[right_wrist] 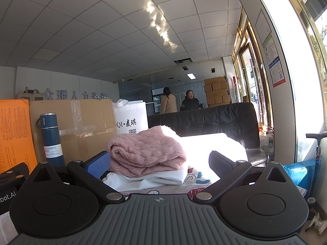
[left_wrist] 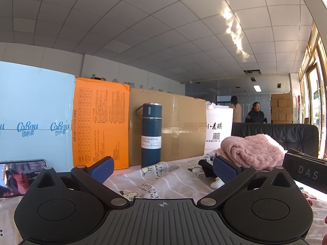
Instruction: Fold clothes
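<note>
Both grippers spread wide, holding nothing. Pink sweater sits dead ahead of my right gripper, bundled atop a white garment, long axis running across the fingers. From the left gripper it's ahead and off right, farther out, so I judge right is nearer. Sun glare washes out the sweater's far side; white garment's extent unclear.

Both wrist views sit low over the table, facing forward; both share the pink sweater and blue flask.
</note>
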A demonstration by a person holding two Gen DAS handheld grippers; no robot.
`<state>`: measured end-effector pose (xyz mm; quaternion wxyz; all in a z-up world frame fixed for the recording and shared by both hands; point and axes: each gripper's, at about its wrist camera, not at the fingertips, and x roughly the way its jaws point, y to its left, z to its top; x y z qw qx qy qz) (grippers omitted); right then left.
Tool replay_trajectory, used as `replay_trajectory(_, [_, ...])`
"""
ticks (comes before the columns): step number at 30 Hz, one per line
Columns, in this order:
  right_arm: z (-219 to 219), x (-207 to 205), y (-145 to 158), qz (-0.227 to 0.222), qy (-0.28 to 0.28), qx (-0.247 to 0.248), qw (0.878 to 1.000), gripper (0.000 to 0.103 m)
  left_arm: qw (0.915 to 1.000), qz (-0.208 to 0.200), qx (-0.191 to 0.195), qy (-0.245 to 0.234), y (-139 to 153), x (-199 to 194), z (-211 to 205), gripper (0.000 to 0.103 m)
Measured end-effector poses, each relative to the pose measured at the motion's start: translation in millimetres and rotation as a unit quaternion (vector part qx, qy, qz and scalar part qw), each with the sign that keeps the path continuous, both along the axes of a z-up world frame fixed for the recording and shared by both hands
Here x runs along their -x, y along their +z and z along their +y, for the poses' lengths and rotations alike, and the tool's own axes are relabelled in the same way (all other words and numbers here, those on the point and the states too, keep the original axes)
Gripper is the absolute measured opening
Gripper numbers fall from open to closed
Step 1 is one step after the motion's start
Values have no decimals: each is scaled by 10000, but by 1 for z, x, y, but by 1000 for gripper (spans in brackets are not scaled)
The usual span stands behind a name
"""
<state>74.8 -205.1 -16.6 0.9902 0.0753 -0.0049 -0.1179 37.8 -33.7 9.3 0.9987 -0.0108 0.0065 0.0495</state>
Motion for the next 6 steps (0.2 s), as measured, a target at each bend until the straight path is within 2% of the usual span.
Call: replay_trajectory(6, [0,0,0,-1,0,5,10000,103,10000,-12,5,-17,0,0,0,103])
